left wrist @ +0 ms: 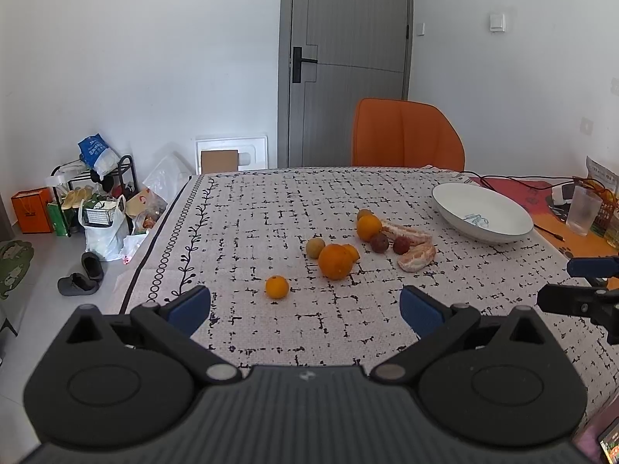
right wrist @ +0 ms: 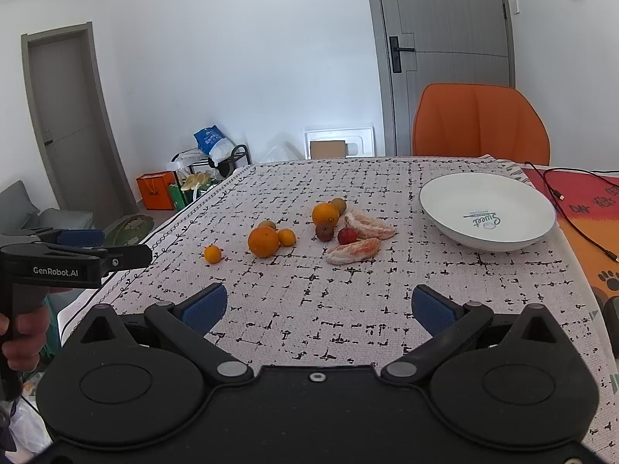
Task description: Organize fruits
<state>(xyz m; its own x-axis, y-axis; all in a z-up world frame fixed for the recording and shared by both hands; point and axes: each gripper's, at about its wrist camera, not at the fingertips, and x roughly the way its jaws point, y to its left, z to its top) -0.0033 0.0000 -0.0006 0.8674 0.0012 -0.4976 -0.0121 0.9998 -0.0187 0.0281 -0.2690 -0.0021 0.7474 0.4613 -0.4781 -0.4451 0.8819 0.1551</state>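
Fruit lies loose on the patterned tablecloth (left wrist: 271, 201): a small tangerine (left wrist: 277, 287) nearest me, a big orange (left wrist: 335, 261), a second orange (left wrist: 368, 227), a greenish round fruit (left wrist: 315, 248), two dark red fruits (left wrist: 390, 244) and two peeled citrus segments (left wrist: 417, 258). A white bowl (left wrist: 445, 197) stands empty at the right. My left gripper (left wrist: 305, 309) hovers open, short of the tangerine. My right gripper (right wrist: 320, 305) is open too, well short of the fruit (right wrist: 263, 241) and the bowl (right wrist: 437, 208). Each gripper appears at the edge of the other's view.
An orange chair (left wrist: 406, 135) stands behind the table's far edge. At the right lie a black cable (right wrist: 572, 220), a clear plastic cup (left wrist: 583, 210) and an orange mat (right wrist: 595, 208). Bags, a shoe rack (left wrist: 93, 189) and slippers crowd the floor left of the table.
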